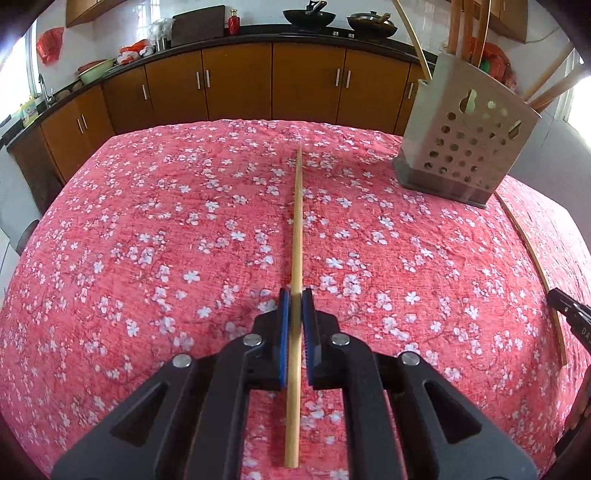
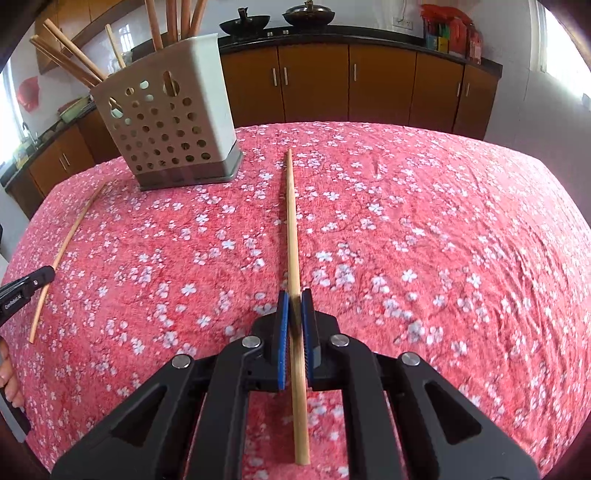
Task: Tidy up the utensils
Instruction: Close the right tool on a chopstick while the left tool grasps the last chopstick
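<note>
The left gripper [image 1: 295,295] has its blue-padded fingers [image 1: 283,332] pressed together on a bamboo chopstick [image 1: 296,229]; the stick runs straight ahead between the pads, its far end reaching out over the table's red floral cloth [image 1: 147,240] and its near end passing back under the black linkage. The right gripper [image 2: 294,297] is likewise clamped on a second chopstick [image 2: 291,221], gripped between its pads [image 2: 283,332] and pointing forward over the same cloth [image 2: 443,240]; part of the stick between the pads is in shadow.

The perforated beige utensil holder [image 1: 465,144] stands upright on a grey base near the far edge of the table, to the right in the left wrist view and to the left [image 2: 166,122] in the right wrist view; several chopsticks lean out of its top [image 2: 70,55]. Each camera catches the other gripper's held stick at the side of its frame; whether either stick touches the cloth I cannot tell. Brown cabinets [image 1: 236,81] and woks [image 1: 309,15] on a dark counter lie behind.
</note>
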Demonstrator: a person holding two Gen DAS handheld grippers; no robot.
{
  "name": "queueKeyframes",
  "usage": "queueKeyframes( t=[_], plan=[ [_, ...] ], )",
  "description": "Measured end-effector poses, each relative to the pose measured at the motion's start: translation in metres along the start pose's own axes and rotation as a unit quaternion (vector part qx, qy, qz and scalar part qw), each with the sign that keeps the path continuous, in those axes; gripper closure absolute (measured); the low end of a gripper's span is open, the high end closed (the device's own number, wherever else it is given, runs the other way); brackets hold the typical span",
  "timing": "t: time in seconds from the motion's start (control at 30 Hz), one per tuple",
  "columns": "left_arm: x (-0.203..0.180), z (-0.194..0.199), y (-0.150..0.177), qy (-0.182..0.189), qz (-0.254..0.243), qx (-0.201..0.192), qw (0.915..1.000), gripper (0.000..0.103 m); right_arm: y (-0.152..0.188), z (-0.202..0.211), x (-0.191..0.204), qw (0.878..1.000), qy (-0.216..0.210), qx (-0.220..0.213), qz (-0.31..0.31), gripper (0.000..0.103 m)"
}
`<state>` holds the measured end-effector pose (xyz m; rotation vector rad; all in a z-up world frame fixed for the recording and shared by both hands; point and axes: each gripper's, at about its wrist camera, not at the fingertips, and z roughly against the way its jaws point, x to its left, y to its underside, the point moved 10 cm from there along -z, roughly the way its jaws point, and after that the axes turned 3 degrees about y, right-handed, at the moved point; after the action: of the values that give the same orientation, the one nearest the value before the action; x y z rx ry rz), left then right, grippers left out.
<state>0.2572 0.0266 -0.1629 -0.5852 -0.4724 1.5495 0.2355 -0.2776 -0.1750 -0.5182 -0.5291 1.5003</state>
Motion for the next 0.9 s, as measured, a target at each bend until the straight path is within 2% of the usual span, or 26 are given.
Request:
queueKeyframes(
  t=[0.9],
  plan=[
    [-0.0030, -0.0003, 0.0001, 0.016, 0.011, -0.005, 0.9998, 0.092, -0.0018, -0.0029, 0.0008, 1.000, 0.000, -0.007, -0.007, 0.094]
  ],
)
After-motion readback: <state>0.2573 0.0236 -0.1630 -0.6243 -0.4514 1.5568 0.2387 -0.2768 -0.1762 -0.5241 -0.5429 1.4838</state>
